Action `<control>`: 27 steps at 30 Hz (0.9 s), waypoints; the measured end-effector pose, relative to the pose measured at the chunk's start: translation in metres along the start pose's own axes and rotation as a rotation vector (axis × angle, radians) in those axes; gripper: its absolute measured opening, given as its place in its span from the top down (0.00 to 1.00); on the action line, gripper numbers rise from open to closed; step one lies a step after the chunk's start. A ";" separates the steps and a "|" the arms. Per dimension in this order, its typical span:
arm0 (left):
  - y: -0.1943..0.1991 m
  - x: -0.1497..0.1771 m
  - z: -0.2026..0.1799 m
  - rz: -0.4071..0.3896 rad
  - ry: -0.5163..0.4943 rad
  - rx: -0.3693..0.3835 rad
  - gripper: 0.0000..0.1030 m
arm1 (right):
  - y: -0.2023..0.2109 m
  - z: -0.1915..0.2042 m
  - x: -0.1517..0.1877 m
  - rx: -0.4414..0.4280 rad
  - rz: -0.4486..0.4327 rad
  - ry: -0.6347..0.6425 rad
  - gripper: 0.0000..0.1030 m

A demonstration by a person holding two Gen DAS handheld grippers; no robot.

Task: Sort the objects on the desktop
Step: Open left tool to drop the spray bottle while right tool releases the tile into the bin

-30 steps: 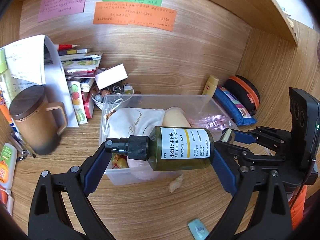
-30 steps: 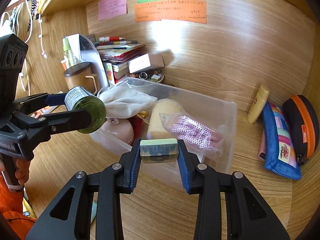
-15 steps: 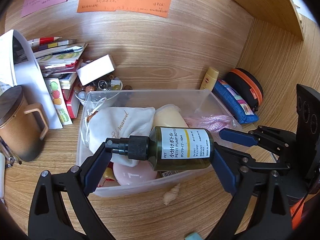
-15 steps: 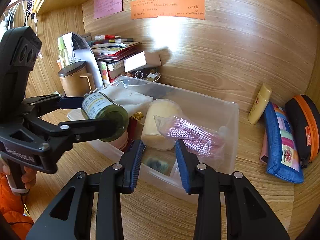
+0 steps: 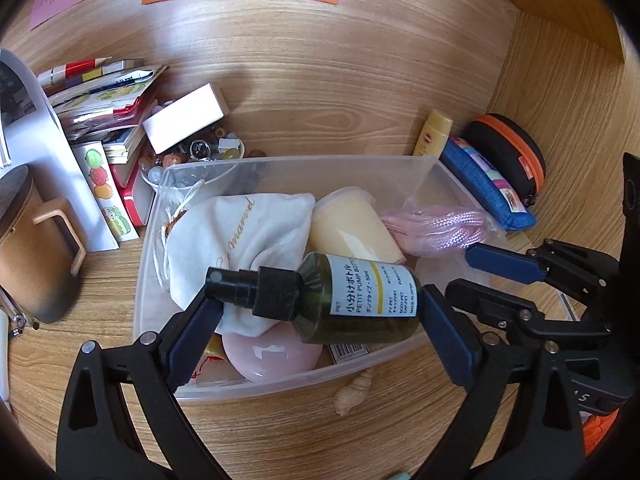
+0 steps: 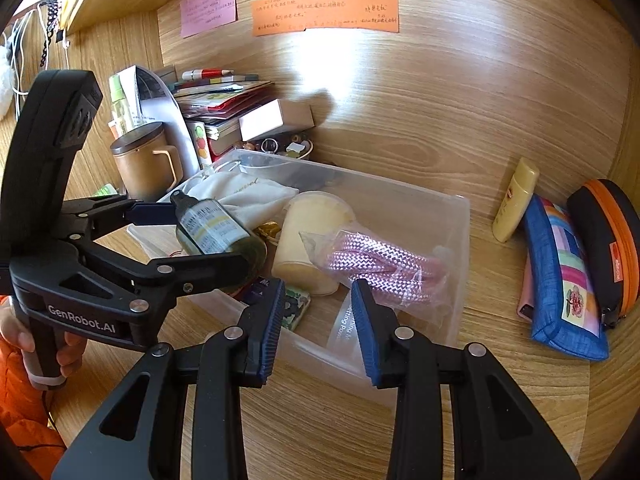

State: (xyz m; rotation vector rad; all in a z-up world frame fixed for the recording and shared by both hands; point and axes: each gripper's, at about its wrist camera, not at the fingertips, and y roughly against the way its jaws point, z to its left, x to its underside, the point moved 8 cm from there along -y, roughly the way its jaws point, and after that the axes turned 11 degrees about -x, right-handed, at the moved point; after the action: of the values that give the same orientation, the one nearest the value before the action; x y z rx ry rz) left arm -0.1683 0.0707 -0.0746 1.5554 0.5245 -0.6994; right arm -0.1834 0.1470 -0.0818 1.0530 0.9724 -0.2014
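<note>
- Left wrist view: our left claw (image 5: 316, 312) tilts down over the clear bin (image 5: 280, 164), clenched on the green pump bottle (image 5: 344, 300) end to end.
- Bottle lies crosswise, nozzle pointing left, just above the white pouch (image 5: 248, 236).
- Wooden surface (image 5: 100, 364), notes on the back wall.
- Right wrist view: our right claw (image 6: 318, 322) angles down at the bin's near wall, released, nothing between the pads.
- Small soap bar (image 6: 296, 308) lies inside the bin.
</note>
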 end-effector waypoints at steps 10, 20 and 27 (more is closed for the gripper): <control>0.000 0.001 0.002 0.029 0.027 0.012 0.04 | 0.006 0.000 0.000 0.000 -0.013 -0.012 0.50; 0.007 0.002 0.007 0.062 0.069 0.034 0.04 | 0.018 0.004 -0.004 0.009 -0.061 0.003 0.29; 0.019 0.002 0.014 0.054 0.090 -0.003 0.04 | 0.022 0.007 -0.006 0.011 -0.078 0.010 0.20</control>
State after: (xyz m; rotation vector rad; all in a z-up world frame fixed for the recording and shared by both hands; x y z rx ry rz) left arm -0.1557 0.0542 -0.0626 1.5984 0.5483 -0.5896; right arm -0.1704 0.1513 -0.0619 1.0278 1.0228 -0.2661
